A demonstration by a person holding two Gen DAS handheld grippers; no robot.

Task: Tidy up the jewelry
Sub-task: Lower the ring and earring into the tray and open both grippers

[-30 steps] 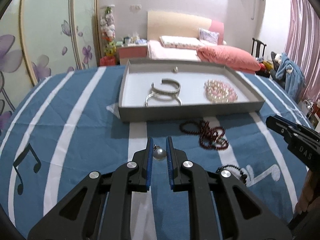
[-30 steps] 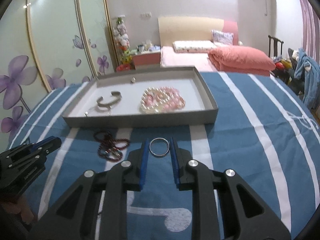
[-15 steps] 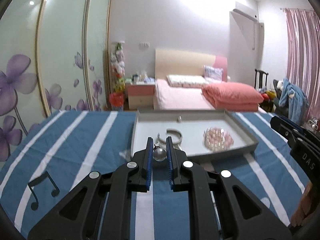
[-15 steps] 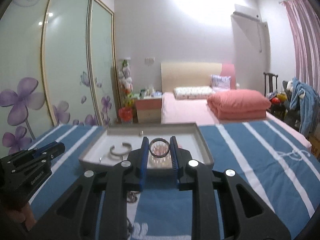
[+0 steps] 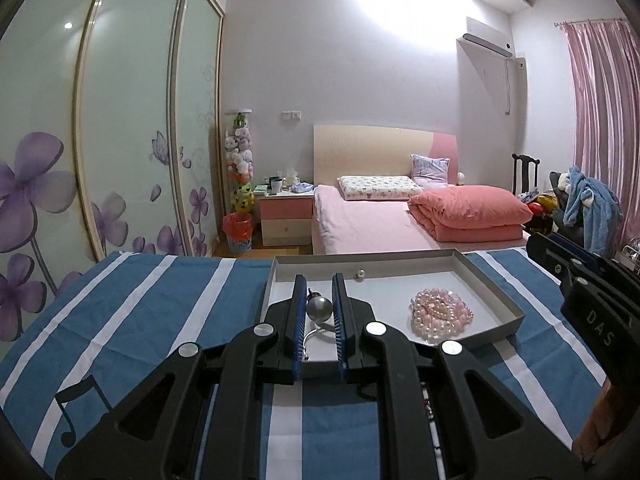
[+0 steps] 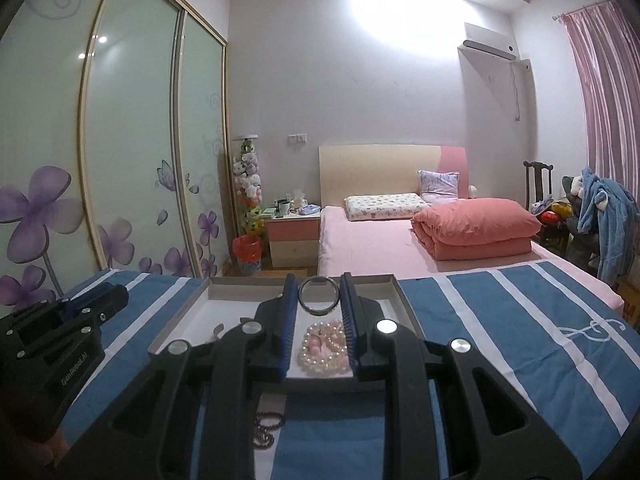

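My left gripper [image 5: 319, 307] is shut on a silver pearl pendant [image 5: 319, 307], held above the near left part of the grey tray [image 5: 494, 292]. My right gripper [image 6: 319, 295] is shut on a silver ring [image 6: 319, 295], held above the tray [image 6: 176, 328]. In the tray lie a pink and white pearl bracelet [image 5: 440, 314], which also shows in the right wrist view [image 6: 324, 346], a silver bangle [image 5: 318, 330] partly hidden by my fingers, and a small ring [image 5: 360, 276]. A dark red bead string [image 6: 266, 426] lies on the cloth in front of the tray.
The tray rests on a blue cloth with white stripes [image 5: 140, 312]. The right gripper's body [image 5: 592, 304] stands at the right edge of the left wrist view; the left gripper's body [image 6: 52, 344] stands at the left of the right wrist view. A pink bed [image 5: 380, 220] lies beyond.
Both grippers have risen off the cloth with their pieces and moved forward over the tray. The view has tilted up toward the room.
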